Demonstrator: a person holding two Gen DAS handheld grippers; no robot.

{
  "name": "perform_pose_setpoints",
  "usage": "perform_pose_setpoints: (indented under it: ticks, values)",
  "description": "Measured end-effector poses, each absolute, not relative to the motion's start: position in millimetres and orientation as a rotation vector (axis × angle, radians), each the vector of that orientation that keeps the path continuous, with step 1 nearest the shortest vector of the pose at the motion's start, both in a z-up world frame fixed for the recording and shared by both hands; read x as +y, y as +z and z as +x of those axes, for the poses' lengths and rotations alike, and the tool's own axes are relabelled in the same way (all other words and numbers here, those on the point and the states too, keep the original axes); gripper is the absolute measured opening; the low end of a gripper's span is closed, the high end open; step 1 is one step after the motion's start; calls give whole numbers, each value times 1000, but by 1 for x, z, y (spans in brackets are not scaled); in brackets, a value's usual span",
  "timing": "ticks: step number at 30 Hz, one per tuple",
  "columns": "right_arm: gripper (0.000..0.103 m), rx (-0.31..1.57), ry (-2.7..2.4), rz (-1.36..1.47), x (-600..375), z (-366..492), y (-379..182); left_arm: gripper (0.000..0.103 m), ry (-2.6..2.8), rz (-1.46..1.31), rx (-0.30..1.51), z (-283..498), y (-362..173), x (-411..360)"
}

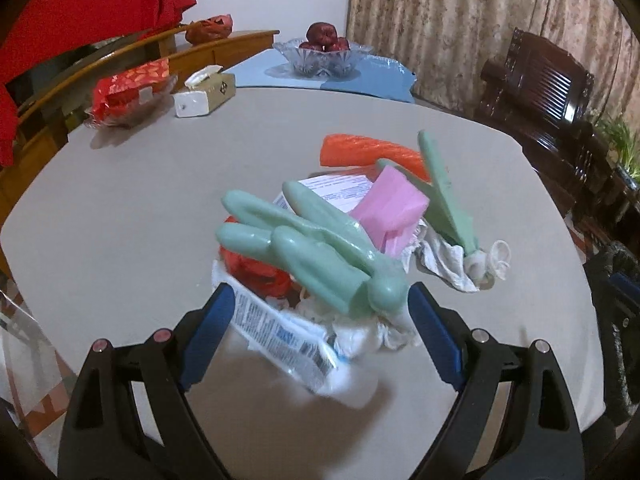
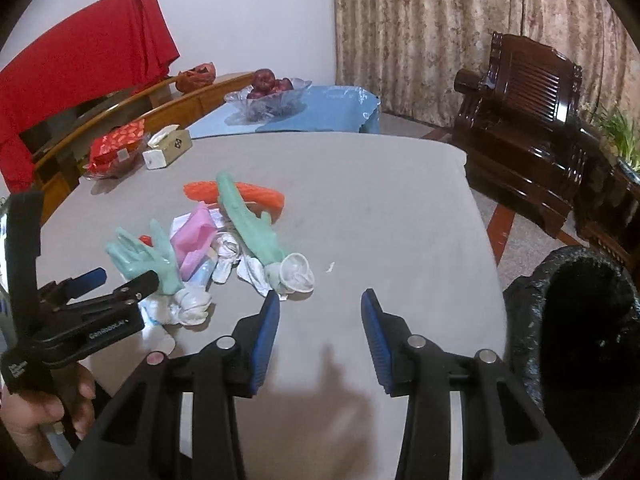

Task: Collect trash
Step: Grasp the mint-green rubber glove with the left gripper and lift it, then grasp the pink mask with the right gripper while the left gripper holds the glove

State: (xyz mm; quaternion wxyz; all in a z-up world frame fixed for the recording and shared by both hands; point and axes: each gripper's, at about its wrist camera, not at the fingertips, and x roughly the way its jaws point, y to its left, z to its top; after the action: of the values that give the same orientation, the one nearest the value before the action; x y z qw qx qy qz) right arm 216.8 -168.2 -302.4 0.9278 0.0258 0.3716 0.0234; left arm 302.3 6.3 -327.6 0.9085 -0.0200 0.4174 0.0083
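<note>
Both cams ride the grippers, tilted down over the grey table [image 1: 120, 208]. The left one sits close over the trash pile [image 1: 320, 232]; the right one sits further back and rightward, catching the same pile [image 2: 208, 248] plus the black bin [image 2: 576, 344].

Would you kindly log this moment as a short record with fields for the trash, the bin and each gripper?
trash: pile on grey table, with two green gloves, pink bag, printed wrapper, crumpled tissues
bin: black-lined bin off the table's right edge
left gripper: open, jaws either side of the near end of the pile
right gripper: open, nothing between jaws, over bare table
</note>
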Motion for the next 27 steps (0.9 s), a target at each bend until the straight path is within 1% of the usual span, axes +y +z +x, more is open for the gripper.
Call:
perform_pose_setpoints:
  ticks: [2,4,7,10,18,21,27]
  values:
    - [42,772,52,51,-168,222,-307,72,-2,-49,858,309,-331,6]
    - [42,783,55,48,-167,226,-313,38,-44,-58,864,315,-332,4]
    - [42,792,60,49,-165,227,-318,25,-82,-66,851,318,-330,0]
    - [42,793,70,49,-162,225,-318,20,-109,-86,820,313,-319,1]
    - [42,774,113,45,-146,216,-311,19,-161,-92,688,294,-269,8]
    - [42,764,134,38,-135,215,-306,19,-134,-78,671,288,-265,20]
    - [42,755,169,30,-113,216,-302,19,-78,-52,688,280,-276,63]
